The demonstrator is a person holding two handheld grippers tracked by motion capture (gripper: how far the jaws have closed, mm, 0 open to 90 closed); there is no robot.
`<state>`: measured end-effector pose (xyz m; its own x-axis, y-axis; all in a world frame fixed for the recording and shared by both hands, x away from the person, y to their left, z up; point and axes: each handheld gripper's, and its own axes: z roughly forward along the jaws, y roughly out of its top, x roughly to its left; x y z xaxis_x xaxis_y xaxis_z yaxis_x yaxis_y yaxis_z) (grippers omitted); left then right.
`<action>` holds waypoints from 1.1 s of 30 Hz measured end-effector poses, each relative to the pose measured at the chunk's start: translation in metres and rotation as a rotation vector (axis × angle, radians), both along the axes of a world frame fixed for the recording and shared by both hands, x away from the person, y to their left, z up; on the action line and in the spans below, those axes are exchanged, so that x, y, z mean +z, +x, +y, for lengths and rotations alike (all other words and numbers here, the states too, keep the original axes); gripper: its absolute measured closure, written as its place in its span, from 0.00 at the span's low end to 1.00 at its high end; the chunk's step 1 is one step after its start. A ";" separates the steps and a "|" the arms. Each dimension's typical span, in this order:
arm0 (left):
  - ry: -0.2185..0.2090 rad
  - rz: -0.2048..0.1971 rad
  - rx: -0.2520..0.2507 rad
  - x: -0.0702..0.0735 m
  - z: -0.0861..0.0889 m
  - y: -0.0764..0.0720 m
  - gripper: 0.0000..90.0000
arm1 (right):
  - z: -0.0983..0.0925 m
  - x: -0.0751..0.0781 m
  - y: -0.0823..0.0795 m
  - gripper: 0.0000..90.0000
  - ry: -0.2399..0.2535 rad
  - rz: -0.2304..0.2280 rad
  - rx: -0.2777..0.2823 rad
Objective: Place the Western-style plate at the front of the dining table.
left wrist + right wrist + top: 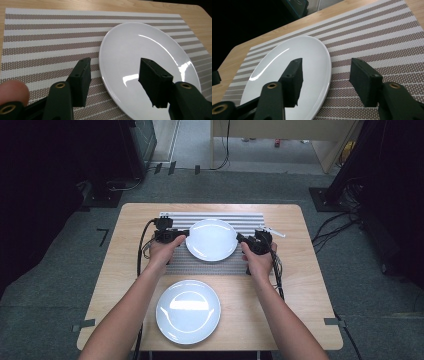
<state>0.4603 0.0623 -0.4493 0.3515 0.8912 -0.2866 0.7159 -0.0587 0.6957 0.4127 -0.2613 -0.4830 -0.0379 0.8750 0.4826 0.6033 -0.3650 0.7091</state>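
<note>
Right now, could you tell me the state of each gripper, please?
Left gripper: open, jaws astride the rim of the plate, holding nothing.
Right gripper: open, astride the opposite rim, holding nothing.

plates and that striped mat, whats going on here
A person works at a wooden table with a hand-held gripper in each hand. The left hand-held gripper and right hand-held gripper sit at opposite edges of a white plate lying on the striped mat. Both have their jaws apart, straddling the plate's rim without pressing on it. A second white plate lies on the bare table nearer the person, untouched.
</note>
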 end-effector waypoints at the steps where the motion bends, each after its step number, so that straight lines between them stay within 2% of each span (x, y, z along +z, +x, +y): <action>1: -0.010 -0.003 -0.009 0.002 0.003 -0.003 0.44 | 0.000 0.002 -0.001 0.48 -0.010 -0.004 0.002; 4: -0.017 -0.016 -0.020 0.005 0.008 -0.009 0.37 | -0.002 0.006 -0.005 0.49 -0.025 -0.017 0.023; 7: -0.030 -0.034 -0.026 0.009 0.015 -0.017 0.32 | -0.002 0.013 -0.010 0.48 -0.034 -0.011 0.075; 11: -0.004 -0.059 -0.032 0.013 0.020 -0.027 0.27 | -0.004 0.022 -0.017 0.38 -0.047 0.005 0.119; 14: 0.012 -0.077 -0.054 0.017 0.023 -0.035 0.24 | -0.006 0.028 -0.025 0.33 -0.101 -0.019 0.176; 17: 0.016 -0.099 -0.069 0.022 0.025 -0.043 0.23 | -0.010 0.032 -0.032 0.33 -0.127 -0.037 0.172; 20: 0.008 -0.117 -0.076 0.025 0.028 -0.052 0.21 | -0.014 0.034 -0.038 0.32 -0.119 -0.046 0.173; 29: 0.002 -0.127 -0.074 0.025 0.045 -0.074 0.18 | -0.029 0.035 -0.057 0.29 -0.201 -0.064 0.173; 33: -0.007 -0.132 -0.067 0.025 0.055 -0.084 0.16 | -0.037 0.038 -0.065 0.29 -0.198 -0.067 0.171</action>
